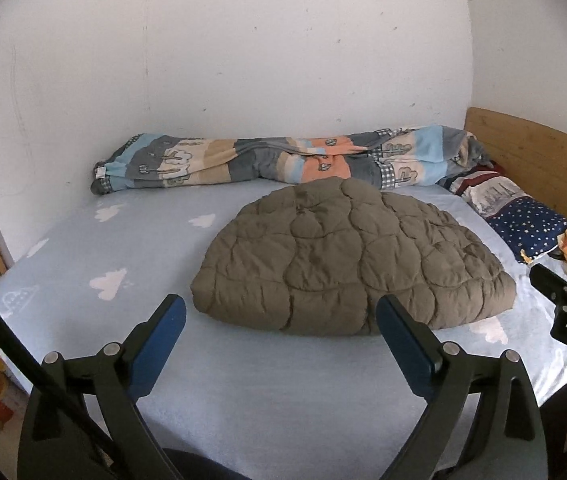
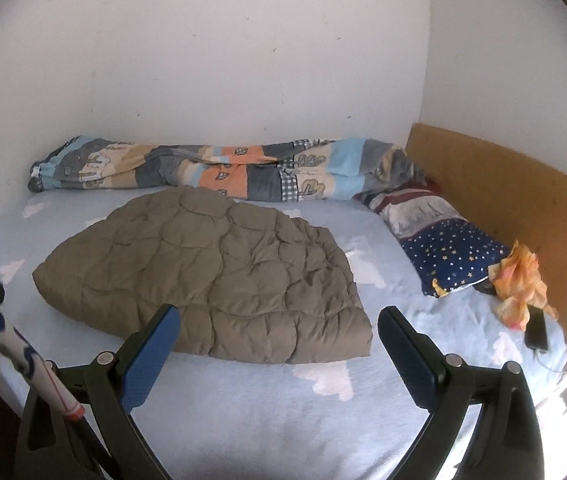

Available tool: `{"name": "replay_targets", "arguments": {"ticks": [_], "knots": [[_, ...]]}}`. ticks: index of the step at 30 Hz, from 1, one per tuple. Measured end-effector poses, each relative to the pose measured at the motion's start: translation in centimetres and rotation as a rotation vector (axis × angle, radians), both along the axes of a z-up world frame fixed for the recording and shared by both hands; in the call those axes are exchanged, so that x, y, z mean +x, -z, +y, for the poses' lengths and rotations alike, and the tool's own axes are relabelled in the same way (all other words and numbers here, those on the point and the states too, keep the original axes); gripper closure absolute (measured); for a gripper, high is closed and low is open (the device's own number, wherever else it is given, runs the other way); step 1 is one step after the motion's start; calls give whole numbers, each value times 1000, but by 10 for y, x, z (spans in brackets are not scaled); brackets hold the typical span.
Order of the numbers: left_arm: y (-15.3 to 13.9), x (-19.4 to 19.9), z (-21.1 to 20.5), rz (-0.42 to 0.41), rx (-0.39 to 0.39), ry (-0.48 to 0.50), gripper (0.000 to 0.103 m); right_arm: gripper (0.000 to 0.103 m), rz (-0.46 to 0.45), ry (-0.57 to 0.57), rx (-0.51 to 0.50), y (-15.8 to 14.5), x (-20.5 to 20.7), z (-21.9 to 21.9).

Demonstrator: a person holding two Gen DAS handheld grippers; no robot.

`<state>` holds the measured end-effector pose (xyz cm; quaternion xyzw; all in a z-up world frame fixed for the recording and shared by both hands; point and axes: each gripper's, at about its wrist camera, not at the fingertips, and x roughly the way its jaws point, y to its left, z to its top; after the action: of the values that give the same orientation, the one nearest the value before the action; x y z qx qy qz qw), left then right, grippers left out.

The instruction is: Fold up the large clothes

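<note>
Puffy brown quilted coat (image 1: 347,256) sits folded on the blue cloud bedsheet (image 1: 131,248). Both grippers, left gripper (image 1: 279,320) and right gripper (image 2: 279,330), hang spread wide, holding nothing. A bump could make the springy coat pop open.

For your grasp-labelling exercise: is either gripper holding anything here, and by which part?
Nothing is held. The left gripper and right gripper are both open above the bed, short of the folded quilted garment.

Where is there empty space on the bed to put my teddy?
The biggest bare patch of sheet lies left of the brown quilted coat, below the rolled striped blanket. Another strip runs along the near edge, in front of the coat. The right side is crowded: star pillow, orange cloth and phone.
</note>
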<state>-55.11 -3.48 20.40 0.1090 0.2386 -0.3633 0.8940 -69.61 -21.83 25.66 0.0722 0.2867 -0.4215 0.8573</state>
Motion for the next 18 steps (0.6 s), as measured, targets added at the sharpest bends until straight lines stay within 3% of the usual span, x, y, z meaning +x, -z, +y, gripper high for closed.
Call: {"name": "replay_targets", "arguments": {"ticks": [2,9,13,18], "knots": [[-1,2,1,9,-9,6,7,2,-9,-3,10,0,-1,0],[6,2,-15,-89,13,-105,6,2,15,19,48,9,3,-13],[24,3,-30,-66,104,-77,6,2,20,26,85,18,8,-19],[30,2,-39,-100,110,-74,6,2,52,14,85,25,18,-19]]}}
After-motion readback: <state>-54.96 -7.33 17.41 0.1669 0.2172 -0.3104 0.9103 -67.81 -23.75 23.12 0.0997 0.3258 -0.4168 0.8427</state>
